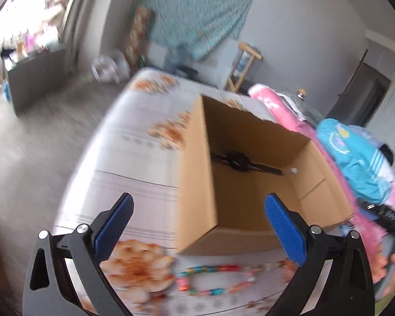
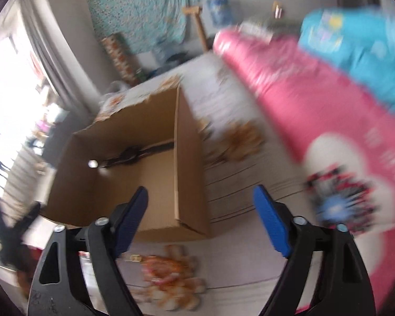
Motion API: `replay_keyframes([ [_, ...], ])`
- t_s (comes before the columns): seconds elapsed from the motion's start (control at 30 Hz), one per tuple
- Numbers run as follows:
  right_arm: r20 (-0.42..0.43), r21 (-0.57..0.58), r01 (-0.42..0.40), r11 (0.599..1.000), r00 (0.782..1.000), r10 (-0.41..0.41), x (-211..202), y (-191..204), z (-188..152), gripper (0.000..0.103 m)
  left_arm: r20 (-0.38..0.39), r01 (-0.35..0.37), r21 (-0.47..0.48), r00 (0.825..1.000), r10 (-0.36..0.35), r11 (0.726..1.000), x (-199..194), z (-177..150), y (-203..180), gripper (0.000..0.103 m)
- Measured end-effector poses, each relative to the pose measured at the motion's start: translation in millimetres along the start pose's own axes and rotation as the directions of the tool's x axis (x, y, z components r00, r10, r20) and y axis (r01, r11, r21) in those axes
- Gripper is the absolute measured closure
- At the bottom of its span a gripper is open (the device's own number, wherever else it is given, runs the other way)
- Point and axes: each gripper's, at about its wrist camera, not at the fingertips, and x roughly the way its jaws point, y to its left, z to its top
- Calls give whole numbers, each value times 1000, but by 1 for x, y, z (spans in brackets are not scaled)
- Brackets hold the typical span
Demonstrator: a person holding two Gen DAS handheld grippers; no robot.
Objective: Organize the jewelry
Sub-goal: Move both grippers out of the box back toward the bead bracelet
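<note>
Two hand-held grippers with blue ribbed pads hover over a bed covered in a pale sheet printed with orange flowers (image 1: 134, 142), and both pictures are smeared by motion blur. On the left, the left gripper (image 1: 198, 230) has its jaws spread wide with nothing between them; it sits above the near left corner of an open brown cardboard box (image 1: 197, 184) that stands on the sheet. Inside the box, on its floor, lies a dark, thin piece with a strap or chain shape (image 1: 237, 160), with a small silvery bead or pearl (image 1: 293, 170) at one end; blur keeps me from saying exactly what it is. Just near of the box, on the sheet between the left gripper's arms, lies a strand of colourful beads in turquoise, red and pink (image 1: 216, 279), not yet in the box. Further right, the right gripper (image 2: 200, 220) also stands wide apart and empty, hovering over the near right corner of the box. Right of the box run a long pink pillow or bolster (image 2: 289, 79) and a bright blue garment (image 2: 355, 60). Judging from this, the bead strand is the likely next pick. It lies flat on soft fabric, so the pads could pinch the sheet along with it, or catch only one bead and let the strand slide out. The low-set arms could also nudge the light box aside.
</note>
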Motion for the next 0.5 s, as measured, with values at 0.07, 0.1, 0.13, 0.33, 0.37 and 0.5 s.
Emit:
replay_keyframes([
  [0.07,91,-88,116,989,990,-108,-20,15,-8,7,-1,-37,25,999,38,999,-11,-6,5,6],
  [0.1,121,-119,159,980,982,-145,-27,20,-14,7,-5,-56,35,998,56,998,-16,-9,7,6],
  [0.13,143,-158,197,968,974,-175,-32,28,-21,7,-10,-73,43,997,74,996,-20,-15,10,6],
  [0.33,126,-236,135,962,986,-108,-31,50,-65,7,-50,-84,61,995,87,995,-29,-56,22,6],
  [0.37,104,-261,95,961,992,-69,-25,60,-76,7,-64,-87,70,994,91,994,-25,-63,21,6],
  [0.5,22,-341,25,940,1000,-19,-2,94,-102,8,-132,-122,166,981,145,979,4,-78,0,6],
])
